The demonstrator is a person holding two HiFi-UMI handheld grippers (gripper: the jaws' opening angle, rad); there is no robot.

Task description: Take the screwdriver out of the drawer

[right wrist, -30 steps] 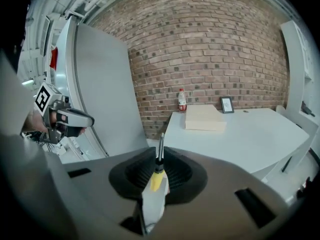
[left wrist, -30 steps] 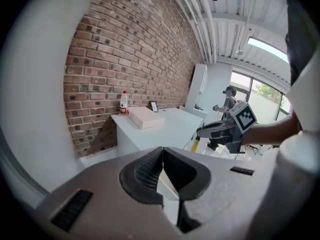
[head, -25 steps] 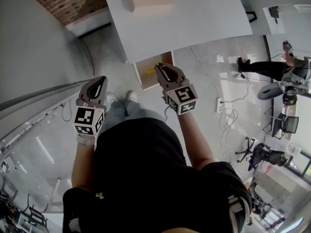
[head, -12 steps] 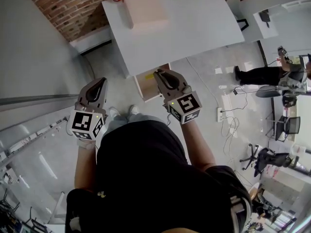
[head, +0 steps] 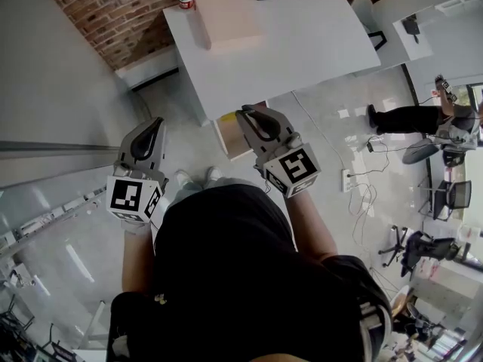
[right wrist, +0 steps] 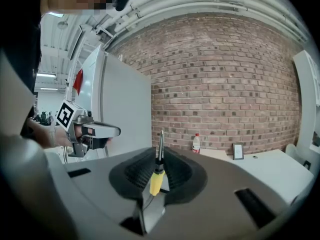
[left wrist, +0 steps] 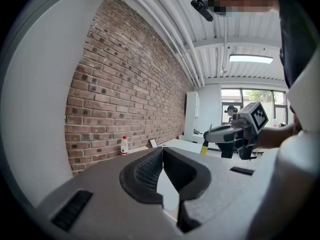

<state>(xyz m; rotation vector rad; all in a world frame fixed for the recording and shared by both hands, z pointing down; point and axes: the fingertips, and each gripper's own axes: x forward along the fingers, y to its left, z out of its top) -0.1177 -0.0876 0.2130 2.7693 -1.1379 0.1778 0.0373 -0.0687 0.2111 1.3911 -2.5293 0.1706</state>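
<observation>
Right gripper (head: 243, 113), above the open drawer (head: 235, 140), clamps the yellow-handled screwdriver (right wrist: 157, 178) between its jaws, so removal looks done; left gripper (head: 156, 122), left of the drawer, is closed and empty.

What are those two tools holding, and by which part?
The right tool grips a screwdriver by its yellow handle, shaft pointing ahead. The left tool holds nothing.

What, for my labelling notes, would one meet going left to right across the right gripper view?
left hand-held gripper → screwdriver → bottle → picture frame
</observation>
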